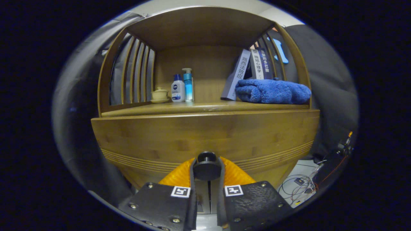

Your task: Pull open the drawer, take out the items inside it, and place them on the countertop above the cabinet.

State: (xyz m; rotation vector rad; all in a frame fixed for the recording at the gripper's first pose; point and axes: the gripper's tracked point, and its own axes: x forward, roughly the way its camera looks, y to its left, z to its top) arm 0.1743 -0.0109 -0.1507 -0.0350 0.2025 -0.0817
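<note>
My tongs (207,171) are clamped on the drawer knob (207,165), both fingers pressing its sides, against the closed drawer front (205,138) below the surface (192,108).

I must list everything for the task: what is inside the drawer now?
Unseen: the drawer is closed, its wooden front covering any contents. The gripper has both fingers pressed on the round knob.

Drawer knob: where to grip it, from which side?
Grip the round black knob across its sides, coming straight at the drawer front. It stands out from the flat wood, and the gripper already has both fingers closed on its flanks.
</note>
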